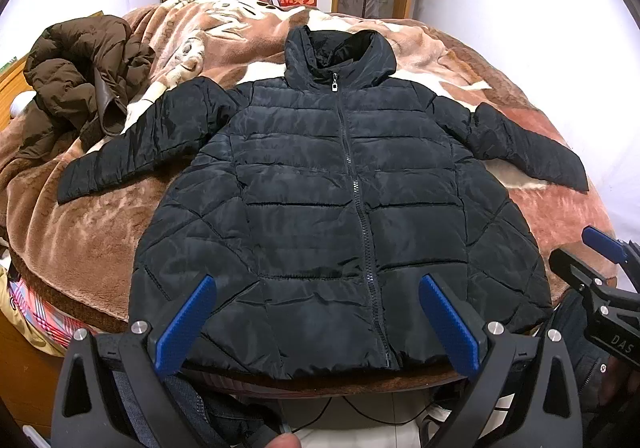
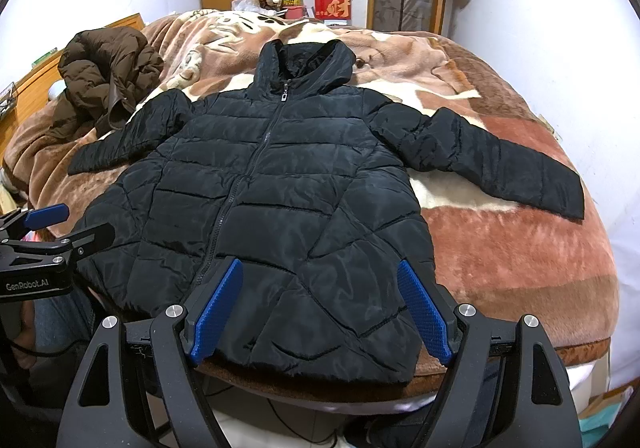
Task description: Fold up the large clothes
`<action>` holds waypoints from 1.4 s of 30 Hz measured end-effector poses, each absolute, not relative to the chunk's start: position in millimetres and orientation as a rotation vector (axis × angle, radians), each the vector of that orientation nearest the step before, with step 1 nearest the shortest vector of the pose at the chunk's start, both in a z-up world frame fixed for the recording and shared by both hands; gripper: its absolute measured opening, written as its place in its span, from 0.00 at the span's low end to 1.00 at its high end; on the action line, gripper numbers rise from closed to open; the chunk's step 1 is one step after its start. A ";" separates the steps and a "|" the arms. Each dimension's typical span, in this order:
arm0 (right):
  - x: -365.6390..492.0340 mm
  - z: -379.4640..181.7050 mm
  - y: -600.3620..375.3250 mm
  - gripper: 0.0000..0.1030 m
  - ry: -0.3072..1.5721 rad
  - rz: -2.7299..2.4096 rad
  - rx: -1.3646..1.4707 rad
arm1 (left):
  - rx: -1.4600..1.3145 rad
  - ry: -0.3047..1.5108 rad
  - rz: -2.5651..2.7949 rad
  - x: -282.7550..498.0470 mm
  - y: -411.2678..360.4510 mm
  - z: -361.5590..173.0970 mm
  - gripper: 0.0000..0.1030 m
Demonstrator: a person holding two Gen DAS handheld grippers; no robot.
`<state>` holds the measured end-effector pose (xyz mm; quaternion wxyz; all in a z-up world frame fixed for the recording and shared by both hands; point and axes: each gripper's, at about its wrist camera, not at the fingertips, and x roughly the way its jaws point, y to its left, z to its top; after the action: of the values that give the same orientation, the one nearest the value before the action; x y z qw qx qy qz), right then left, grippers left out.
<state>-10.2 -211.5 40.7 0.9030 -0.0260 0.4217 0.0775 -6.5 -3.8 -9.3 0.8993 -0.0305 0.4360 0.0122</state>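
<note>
A black jacket (image 1: 320, 200) lies flat, front up and zipped, on the blanket (image 1: 100, 232), sleeves spread left and right, hood at the far end. Both the left gripper (image 1: 316, 284) and right gripper (image 2: 320, 268) hang wide over its near hem, holding nothing. A brown coat (image 1: 80, 72) is heaped far left.

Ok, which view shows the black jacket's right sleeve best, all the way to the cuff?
The right wrist view: the black jacket's right sleeve lies large and unobstructed across the blanket. The left wrist view shows it too, whole but smaller and nearer the distorted edge.
</note>
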 end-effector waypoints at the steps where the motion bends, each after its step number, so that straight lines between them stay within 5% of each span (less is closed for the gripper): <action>1: -10.3 40.6 -211.2 0.77 0.872 0.161 -0.053 | -0.062 0.903 0.026 -6.4 -3.8 -9.3 0.99; 24: 43.4 27.3 -188.1 0.77 0.907 0.206 -0.076 | -0.092 0.915 0.072 37.8 46.1 -29.4 0.99; 42: 150.6 -5.3 -151.1 0.77 0.946 0.259 -0.115 | -0.357 0.925 0.326 127.2 210.6 -69.4 0.99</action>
<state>150.6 -151.1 -5.3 0.8806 -0.0553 0.4539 0.1242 127.2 210.6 -69.4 0.8669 -0.1703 0.4417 0.1559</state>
